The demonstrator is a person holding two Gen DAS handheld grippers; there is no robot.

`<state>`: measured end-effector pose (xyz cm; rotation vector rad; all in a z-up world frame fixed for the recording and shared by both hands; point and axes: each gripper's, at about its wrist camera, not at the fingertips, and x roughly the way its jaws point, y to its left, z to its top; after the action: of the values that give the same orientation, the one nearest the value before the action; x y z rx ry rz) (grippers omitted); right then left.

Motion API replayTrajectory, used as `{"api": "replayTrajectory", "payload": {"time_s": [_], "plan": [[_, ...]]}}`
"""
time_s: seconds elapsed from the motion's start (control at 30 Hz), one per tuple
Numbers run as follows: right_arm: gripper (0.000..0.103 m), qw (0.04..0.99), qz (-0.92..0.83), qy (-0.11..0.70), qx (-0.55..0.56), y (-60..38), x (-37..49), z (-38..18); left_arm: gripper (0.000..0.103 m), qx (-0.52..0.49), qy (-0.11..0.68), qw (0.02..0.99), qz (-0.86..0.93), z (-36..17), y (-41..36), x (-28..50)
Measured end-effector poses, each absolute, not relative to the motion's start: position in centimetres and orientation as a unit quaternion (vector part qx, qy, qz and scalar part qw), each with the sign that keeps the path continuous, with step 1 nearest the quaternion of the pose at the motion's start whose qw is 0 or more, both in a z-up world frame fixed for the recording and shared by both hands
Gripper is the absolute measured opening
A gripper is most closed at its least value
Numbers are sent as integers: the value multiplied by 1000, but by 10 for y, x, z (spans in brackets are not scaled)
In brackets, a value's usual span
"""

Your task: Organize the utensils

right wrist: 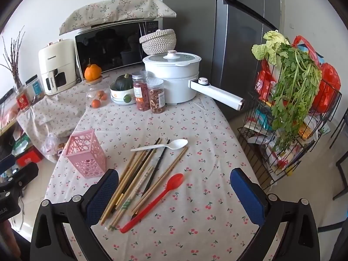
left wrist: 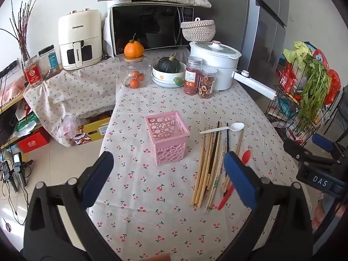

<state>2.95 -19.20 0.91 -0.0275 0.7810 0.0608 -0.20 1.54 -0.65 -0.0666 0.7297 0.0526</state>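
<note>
A pink perforated holder (left wrist: 167,138) stands upright on the cherry-print tablecloth; it also shows in the right wrist view (right wrist: 86,154). To its right lie several wooden and black chopsticks (left wrist: 209,163) (right wrist: 139,176), a white plastic spoon (left wrist: 226,128) (right wrist: 165,145) across their far ends, and a red plastic spoon (left wrist: 237,174) (right wrist: 156,200) on the right side. My left gripper (left wrist: 168,178) is open and empty, hovering in front of the holder. My right gripper (right wrist: 174,193) is open and empty, above the near ends of the utensils; it shows at the right edge of the left wrist view (left wrist: 315,158).
At the back stand a white electric pot (right wrist: 174,80) with a long handle, two jars (right wrist: 149,94), a bowl with a squash (right wrist: 122,91), a glass jar under an orange (right wrist: 95,87), a microwave (left wrist: 150,28) and an air fryer (left wrist: 80,39). A wire rack with greens (right wrist: 291,108) stands right of the table.
</note>
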Motion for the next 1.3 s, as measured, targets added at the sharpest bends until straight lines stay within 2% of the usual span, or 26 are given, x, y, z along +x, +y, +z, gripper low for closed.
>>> {"api": "replayTrajectory", "payload": {"time_s": [1.3], "plan": [[103,922,33,385,-10,-190,31,6,101,-35,359,932,20,-8,4,-2]]}}
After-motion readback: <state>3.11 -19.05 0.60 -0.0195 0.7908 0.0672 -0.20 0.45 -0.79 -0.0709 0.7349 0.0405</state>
